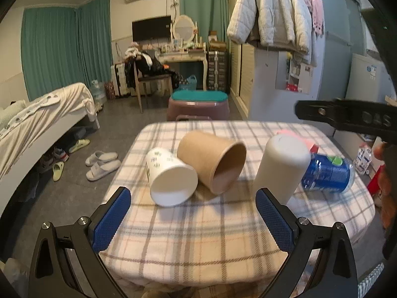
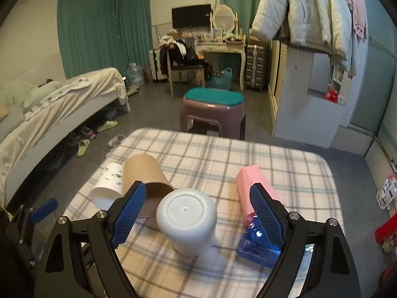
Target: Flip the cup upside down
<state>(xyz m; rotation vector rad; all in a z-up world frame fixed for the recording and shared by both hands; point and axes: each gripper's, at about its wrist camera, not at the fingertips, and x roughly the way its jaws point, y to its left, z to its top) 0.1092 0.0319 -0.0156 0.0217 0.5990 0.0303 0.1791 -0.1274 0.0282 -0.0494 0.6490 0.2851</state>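
Note:
A white plastic cup (image 2: 186, 219) stands upside down on the plaid table, base up; in the left wrist view it (image 1: 281, 166) is at the right. My right gripper (image 2: 197, 207) is open, its blue pads on either side of this cup and not touching it. A brown paper cup (image 1: 213, 160) and a white printed paper cup (image 1: 171, 177) lie on their sides, mouths toward the camera. My left gripper (image 1: 193, 211) is open and empty in front of them.
A blue plastic cup (image 1: 328, 172) lies on its side at the right, with a pink box (image 2: 255, 188) behind it. The plaid table (image 1: 198, 236) ends close in front. A purple stool (image 2: 213, 109) stands beyond the far edge. A bed stands at the left.

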